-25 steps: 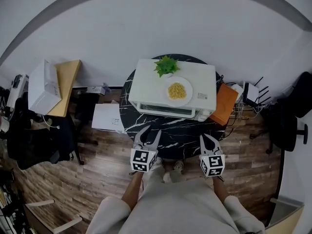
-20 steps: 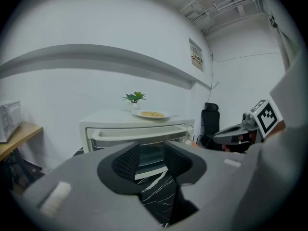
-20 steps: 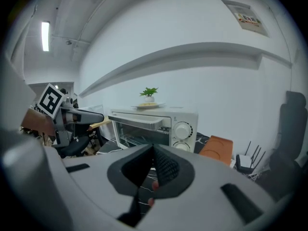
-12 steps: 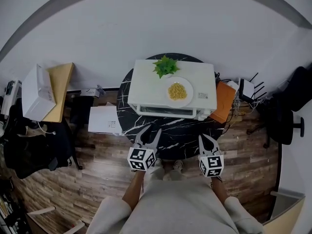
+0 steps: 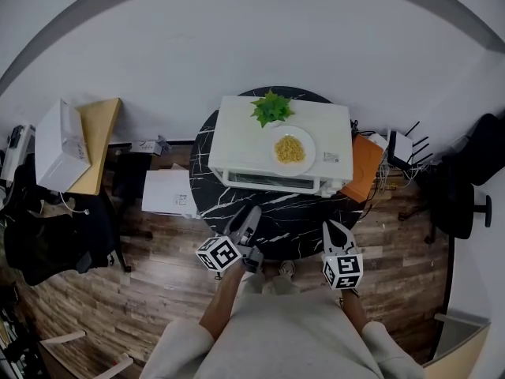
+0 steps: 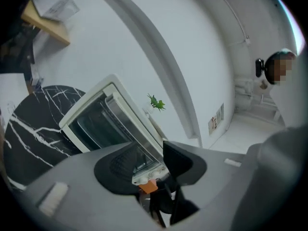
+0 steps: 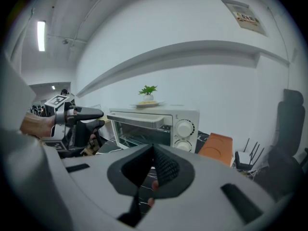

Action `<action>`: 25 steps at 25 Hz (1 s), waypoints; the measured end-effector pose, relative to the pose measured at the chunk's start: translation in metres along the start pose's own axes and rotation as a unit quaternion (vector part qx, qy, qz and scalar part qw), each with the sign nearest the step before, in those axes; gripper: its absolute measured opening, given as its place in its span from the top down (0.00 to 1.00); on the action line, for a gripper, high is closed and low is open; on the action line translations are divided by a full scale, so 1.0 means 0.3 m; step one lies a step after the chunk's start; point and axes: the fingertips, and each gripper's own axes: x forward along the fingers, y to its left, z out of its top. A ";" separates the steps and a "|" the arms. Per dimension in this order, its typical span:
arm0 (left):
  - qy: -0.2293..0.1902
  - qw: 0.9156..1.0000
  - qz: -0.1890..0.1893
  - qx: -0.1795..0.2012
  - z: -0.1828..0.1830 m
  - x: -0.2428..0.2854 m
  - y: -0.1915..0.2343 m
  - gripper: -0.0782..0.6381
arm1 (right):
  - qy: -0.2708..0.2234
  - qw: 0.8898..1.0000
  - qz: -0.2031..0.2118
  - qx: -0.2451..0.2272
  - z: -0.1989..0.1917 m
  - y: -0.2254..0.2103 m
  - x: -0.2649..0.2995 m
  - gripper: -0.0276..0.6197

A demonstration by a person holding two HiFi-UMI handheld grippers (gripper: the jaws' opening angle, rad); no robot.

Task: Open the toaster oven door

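Two claws short of a shut door: you hold both just off the near edge of the round black marble-patterned surface [image 5: 276, 212], facing the white boxy toaster oven [image 5: 237, 133], whose glass door is closed. Your left claw [image 5: 249, 216], rolled to one side, has its jaws spread with nothing between them; the oven stands ahead of it, apart. Your right claw [image 5: 331, 227] has its jaws together and empty, with the oven ahead and slightly left. On the oven's top (beyond both claws) sit a small green potted plant [image 5: 272, 106] and a round white plate [image 5: 306, 156] of yellow food [image 5: 289, 148].
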 end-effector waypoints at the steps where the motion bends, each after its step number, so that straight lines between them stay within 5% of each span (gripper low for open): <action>1: -0.006 1.000 -0.004 -0.020 0.000 0.003 0.003 0.67 | 0.001 1.000 0.000 0.000 -0.002 -0.002 0.000 0.94; 5: -0.026 0.993 -0.024 -0.113 -0.007 0.016 0.009 0.66 | 0.004 1.000 -0.003 0.002 -0.011 -0.010 -0.005 0.94; 9: -0.057 0.976 -0.043 -0.206 -0.004 0.031 0.021 0.64 | 0.008 1.000 -0.004 0.004 -0.018 -0.016 -0.009 0.94; 25: -0.059 0.975 -0.027 -0.214 0.020 0.164 0.078 0.60 | 0.015 1.000 -0.013 0.006 -0.039 -0.064 -0.037 0.94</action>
